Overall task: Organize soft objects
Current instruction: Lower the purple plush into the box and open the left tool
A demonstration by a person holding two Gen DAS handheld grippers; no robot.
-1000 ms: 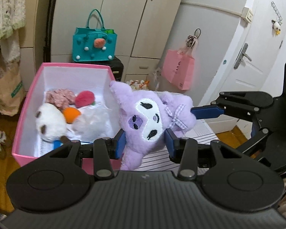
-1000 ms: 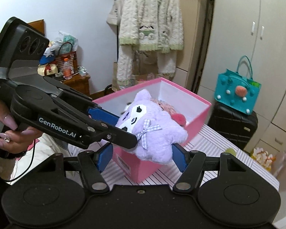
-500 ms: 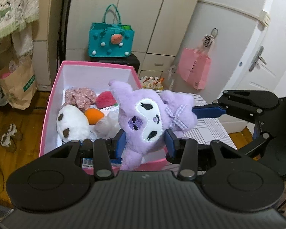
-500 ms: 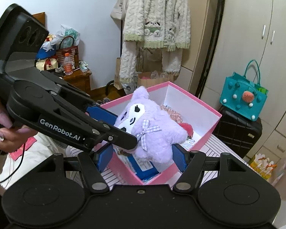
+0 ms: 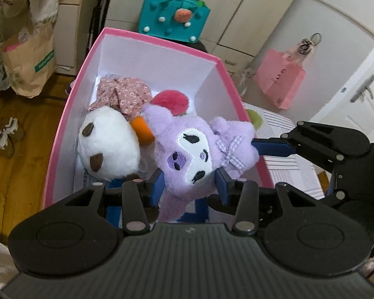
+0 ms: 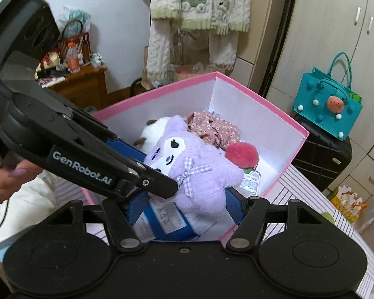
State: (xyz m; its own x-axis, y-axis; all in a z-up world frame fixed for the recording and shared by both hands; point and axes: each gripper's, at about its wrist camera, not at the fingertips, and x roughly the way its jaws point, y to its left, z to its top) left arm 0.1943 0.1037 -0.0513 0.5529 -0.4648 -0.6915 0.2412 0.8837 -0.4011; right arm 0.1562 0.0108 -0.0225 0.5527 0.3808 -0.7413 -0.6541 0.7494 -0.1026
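Soft even indoor light falling, fisheye bending the edges, corners darkening, pink box (image 5: 147, 37) interior glaring white, slight blur perhaps.

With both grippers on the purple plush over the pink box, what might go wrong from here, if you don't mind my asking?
1. Both the left gripper and right gripper clamp the purple plush; if only one opens, the toy may drag sideways or stretch.
2. The plush overhangs the pink box wall on one side, so it could catch the rim or tip out.
3. The box already holds a white plush and other soft things, so room is limited.
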